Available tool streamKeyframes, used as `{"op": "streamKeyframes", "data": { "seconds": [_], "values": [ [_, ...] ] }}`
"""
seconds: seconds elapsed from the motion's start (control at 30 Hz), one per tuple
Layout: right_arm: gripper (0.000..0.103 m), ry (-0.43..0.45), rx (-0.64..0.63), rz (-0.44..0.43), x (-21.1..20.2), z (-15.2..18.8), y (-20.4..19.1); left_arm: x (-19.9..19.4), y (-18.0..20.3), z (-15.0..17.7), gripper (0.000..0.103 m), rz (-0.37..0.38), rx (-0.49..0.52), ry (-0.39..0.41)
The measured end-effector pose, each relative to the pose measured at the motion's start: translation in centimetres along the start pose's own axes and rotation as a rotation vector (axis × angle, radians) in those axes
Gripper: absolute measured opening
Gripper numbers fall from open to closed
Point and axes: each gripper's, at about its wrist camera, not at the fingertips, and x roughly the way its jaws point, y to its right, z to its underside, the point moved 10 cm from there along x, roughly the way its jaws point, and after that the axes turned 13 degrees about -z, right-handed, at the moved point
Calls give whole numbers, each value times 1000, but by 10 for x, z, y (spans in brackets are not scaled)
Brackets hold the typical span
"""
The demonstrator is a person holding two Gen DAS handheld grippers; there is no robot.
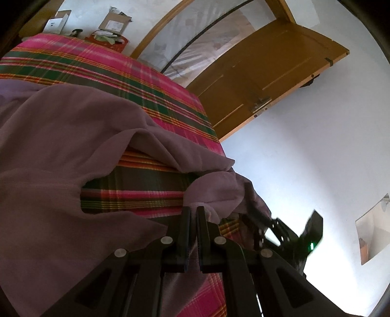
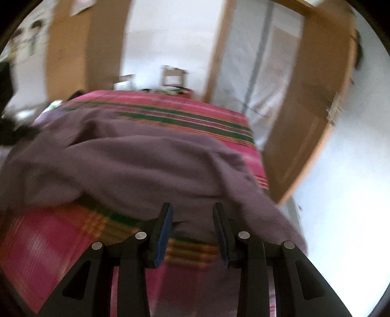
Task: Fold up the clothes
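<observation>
A purple garment (image 1: 61, 146) lies spread and rumpled over a bed with a pink, green and orange plaid cover (image 1: 146, 80). My left gripper (image 1: 194, 211) is shut on a fold of the garment at its near edge, with cloth showing between the two pads. In the left wrist view, my right gripper's black body (image 1: 287, 234) sits just to the right, its tips partly under the cloth. In the blurred right wrist view, my right gripper (image 2: 192, 207) is open, and the purple garment (image 2: 146, 161) has its near edge lying right at the fingertips.
The bed's right edge drops to a pale floor (image 1: 304, 146). An open wooden door (image 1: 263, 73) stands beyond the bed's far right corner. Cardboard boxes (image 1: 114, 22) and a red basket (image 1: 107, 40) sit past the bed's far end.
</observation>
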Motion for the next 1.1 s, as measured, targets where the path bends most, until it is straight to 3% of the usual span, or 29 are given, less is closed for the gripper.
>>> {"op": "streamKeyframes", "data": {
  "seconds": [0.13,0.37,0.47,0.77,0.93,1.1],
  "values": [
    [35,-37,-122,-59,9,8,-36,1,-1,-1,5,7,-11,-3],
    [35,-116,-216,-69,37,9,-51,2,1,-2,5,11,-5,-8],
    [35,-151,-247,-42,48,10,-50,1,-1,-3,5,10,-9,-1],
    [32,-137,-364,94,60,-3,-47,1,-4,-5,5,15,-18,-4],
    [7,-126,-340,110,60,-11,-39,1,-2,-4,5,18,-8,-6],
    [5,-101,-300,93,45,-14,-36,-1,3,3,5,20,12,-15]
  ]
}}
